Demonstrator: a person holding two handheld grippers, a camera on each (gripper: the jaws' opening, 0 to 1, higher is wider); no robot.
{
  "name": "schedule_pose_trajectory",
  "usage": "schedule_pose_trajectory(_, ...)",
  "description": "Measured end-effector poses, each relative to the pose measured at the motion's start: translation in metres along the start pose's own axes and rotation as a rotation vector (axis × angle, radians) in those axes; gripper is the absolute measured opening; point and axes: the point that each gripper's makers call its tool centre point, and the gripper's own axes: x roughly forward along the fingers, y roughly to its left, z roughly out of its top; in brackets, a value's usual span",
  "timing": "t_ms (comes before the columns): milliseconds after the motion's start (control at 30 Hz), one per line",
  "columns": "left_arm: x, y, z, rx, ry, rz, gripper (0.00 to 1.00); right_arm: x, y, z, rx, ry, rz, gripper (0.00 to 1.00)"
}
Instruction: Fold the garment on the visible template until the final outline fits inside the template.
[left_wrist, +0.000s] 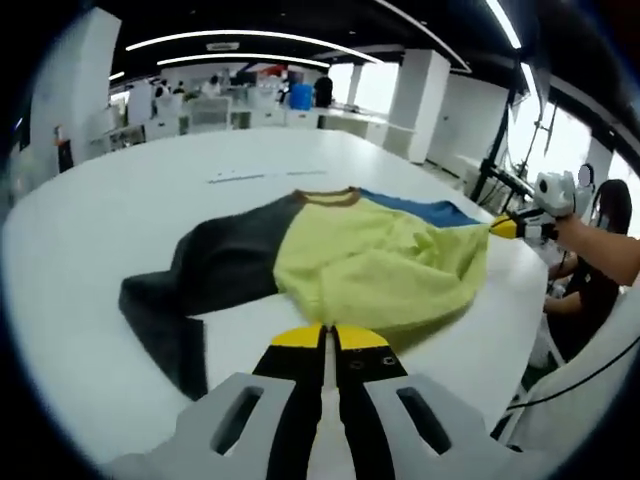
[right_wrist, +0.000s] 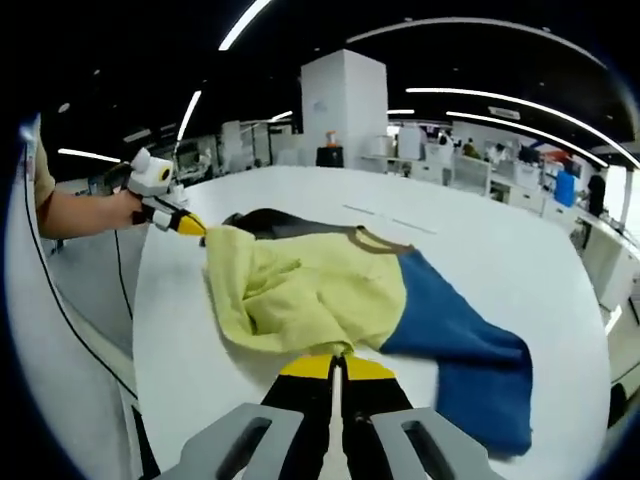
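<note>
Both pairs of tongs are pressed together on the yellow hem of a colour-block garment, each pinching one end of the same edge.

In the left gripper view, the left tongs (left_wrist: 327, 340) rise from six o'clock with yellow tips closed on the near edge of the garment (left_wrist: 340, 255). The right tongs (left_wrist: 505, 227) appear at three o'clock, gripping the garment's far corner, held by a person's hand (left_wrist: 565, 222). In the right gripper view the arrangement mirrors: the right tongs (right_wrist: 335, 365) bite the yellow fabric at six o'clock, while the left tongs (right_wrist: 185, 222) hold the opposite corner at ten o'clock.

The two grips at either end of the hem look meant to keep that edge taut and level so it can be carried over in a single fold. The yellow middle panel already lies bunched and doubled over the body of the garment.

The garment rests on a white round tabletop (left_wrist: 120, 200), close to its near rim. A dark grey sleeve (left_wrist: 170, 300) trails toward eight o'clock in the left gripper view; a blue sleeve (right_wrist: 470, 350) spreads toward four o'clock in the right gripper view. A brown collar (left_wrist: 328, 197) marks the neckline at twelve o'clock.

A faint line is on the tabletop beyond the collar; whether it belongs to the template cannot be told. With both sleeves still splayed, the folding appears to be at an early stage.
</note>
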Motion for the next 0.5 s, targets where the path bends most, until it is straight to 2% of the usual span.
schedule_pose_trajectory(167, -0.007, -0.005, -0.003, -0.021, 0.022, -0.012, 0.0, -0.007, 0.001, 0.004, 0.004, 0.023, 0.007, 0.0)
schedule_pose_trajectory(333, -0.016, -0.01, -0.004, -0.032, 0.056, -0.034, 0.0, -0.016, 0.004, 0.009, -0.036, 0.056, 0.014, 0.0)
schedule_pose_trajectory(500, -0.025, -0.008, -0.004, -0.028, 0.076, -0.035, 0.0, -0.021, 0.006, 0.011, -0.005, 0.086, 0.03, 0.0)
